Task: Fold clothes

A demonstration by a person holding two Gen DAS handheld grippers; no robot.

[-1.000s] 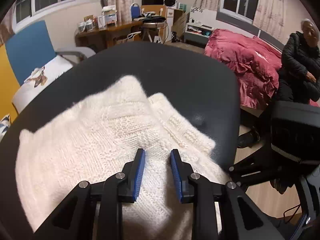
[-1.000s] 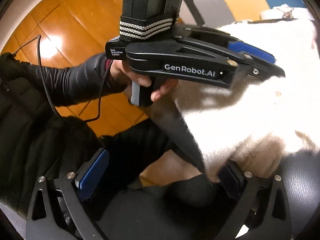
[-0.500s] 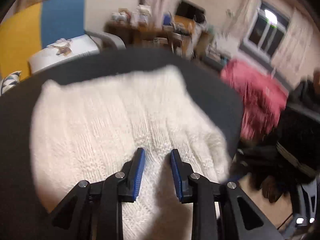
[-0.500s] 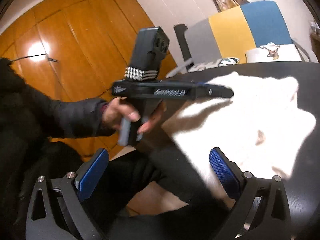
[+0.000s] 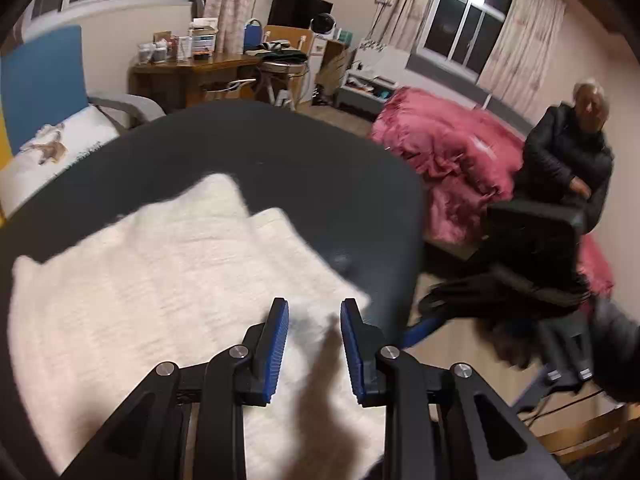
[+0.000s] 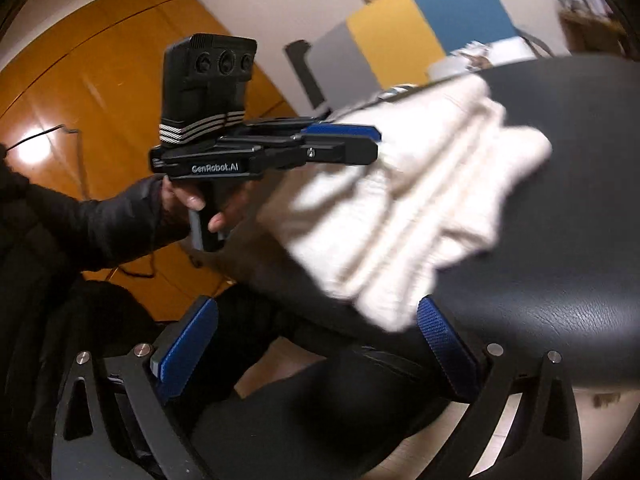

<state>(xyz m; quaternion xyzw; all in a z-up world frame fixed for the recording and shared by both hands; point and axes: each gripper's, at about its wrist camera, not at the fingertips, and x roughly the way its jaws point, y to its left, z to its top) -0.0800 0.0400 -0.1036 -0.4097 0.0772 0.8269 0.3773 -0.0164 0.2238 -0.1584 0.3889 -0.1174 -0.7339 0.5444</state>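
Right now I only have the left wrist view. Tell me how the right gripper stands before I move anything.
Observer: The right gripper is wide open with nothing between its pads, and it is at the near corner of the white sweater.
Operator: Describe the left gripper from the outside.
Observer: From the right wrist view, the left gripper is held level, with its tips over the sweater's edge.
Operator: Report what is behind it.
Observer: The person's hand grips the handle beneath it, over an orange wooden floor.
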